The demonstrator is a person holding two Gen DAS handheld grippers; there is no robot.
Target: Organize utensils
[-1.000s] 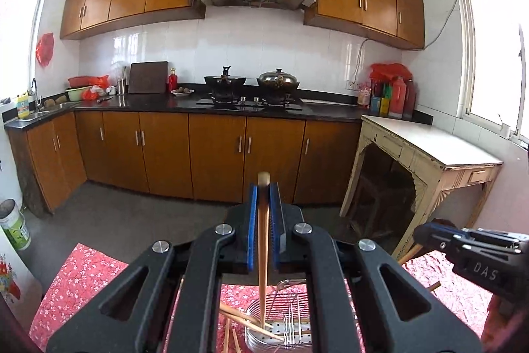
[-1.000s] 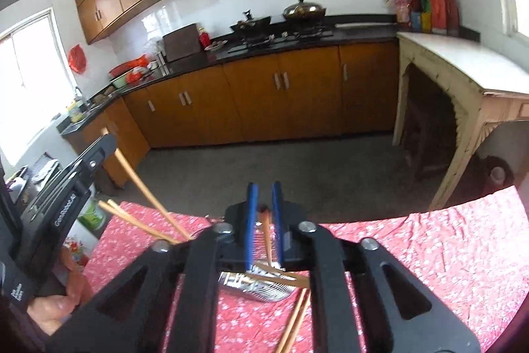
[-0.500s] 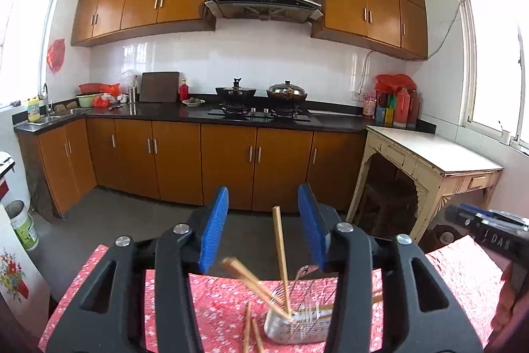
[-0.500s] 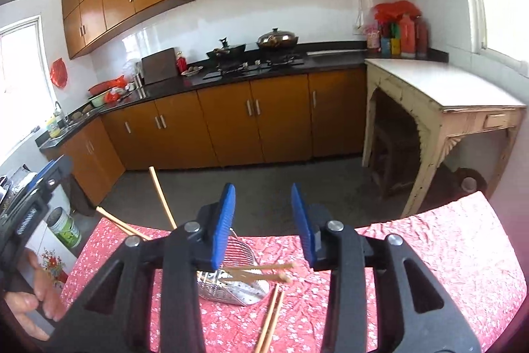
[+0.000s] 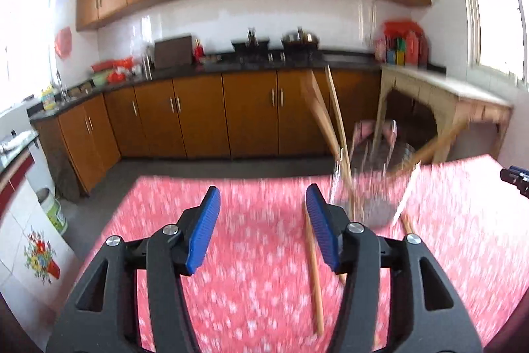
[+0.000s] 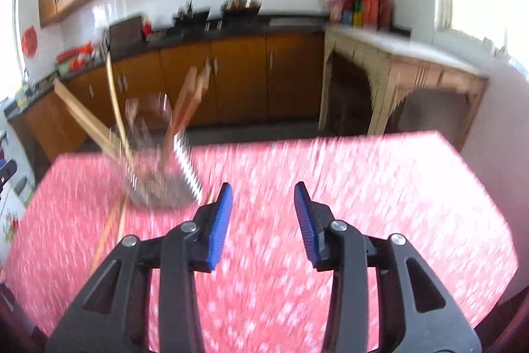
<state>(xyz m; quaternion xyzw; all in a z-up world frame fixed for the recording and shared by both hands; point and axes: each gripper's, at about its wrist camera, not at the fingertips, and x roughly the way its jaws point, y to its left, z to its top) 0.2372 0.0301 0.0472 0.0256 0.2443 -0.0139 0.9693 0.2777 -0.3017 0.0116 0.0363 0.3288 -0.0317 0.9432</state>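
A metal wire utensil basket (image 5: 370, 187) (image 6: 155, 184) stands on the red flowered tablecloth (image 5: 258, 270) (image 6: 347, 207), with several wooden chopsticks (image 5: 334, 118) (image 6: 114, 95) leaning out of it. More chopsticks lie loose on the cloth (image 5: 314, 273) (image 6: 110, 227) near the basket. My left gripper (image 5: 263, 204) is low over the cloth, left of the basket; its jaws are opening with nothing between them. My right gripper (image 6: 263, 200) hangs to the right of the basket, jaws also opening and empty. Both views are blurred by motion.
Beyond the table's far edge lie the floor and a run of brown kitchen cabinets (image 5: 205, 114). A pale side table (image 6: 396, 65) stands at the right wall. The other gripper's tip (image 5: 515, 177) shows at the right edge of the left wrist view.
Both grippers held a chopstick above the basket, then opened and let it drop in. Both have since sunk toward the cloth and moved apart, the left leftward, the right rightward.
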